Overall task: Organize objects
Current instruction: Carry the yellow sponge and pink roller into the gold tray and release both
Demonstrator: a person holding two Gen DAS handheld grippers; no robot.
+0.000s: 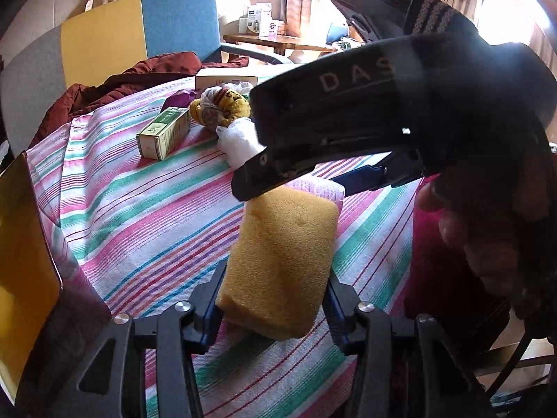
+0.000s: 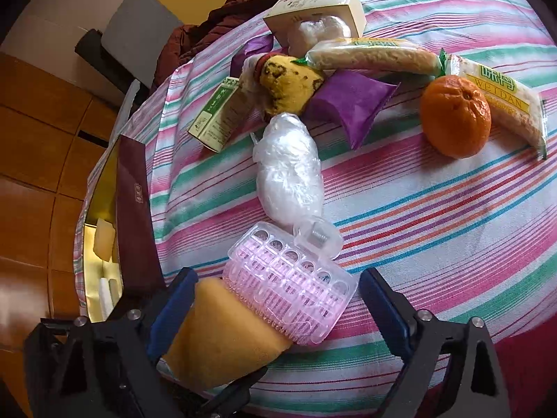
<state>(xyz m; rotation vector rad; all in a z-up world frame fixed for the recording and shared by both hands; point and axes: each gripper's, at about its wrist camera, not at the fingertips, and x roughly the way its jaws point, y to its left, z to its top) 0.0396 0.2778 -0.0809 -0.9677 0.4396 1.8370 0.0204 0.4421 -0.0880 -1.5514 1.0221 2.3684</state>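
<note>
Striped cloth in pink, green and white is covering the table, and behind it a chair with yellow and blue panels is standing in a sunlit room.

Near the front edge of the cloth a yellow sponge block is lying, with a pink plastic bristle pad in a clear case touching its far end. The left gripper is holding the sponge block between its blue pads; both pads are pressing on its sides, so the jaws are clenched on it, probably to keep it steady or to lift it. The right gripper is hanging above the same pair of things with its jaws released and wide: one pad is beside the sponge block, the other is apart from the bristle pad. I judge it is preparing to take the pink pad, so that each hand has one piece.

Further toward the middle, a bundle of clear plastic wrap is lying, and behind it a green and cream carton, a yellow plush toy, a purple foil pouch and an orange mandarin. At the left edge a dark red box with gold lining is standing open, likely as the place for sorted things.
</note>
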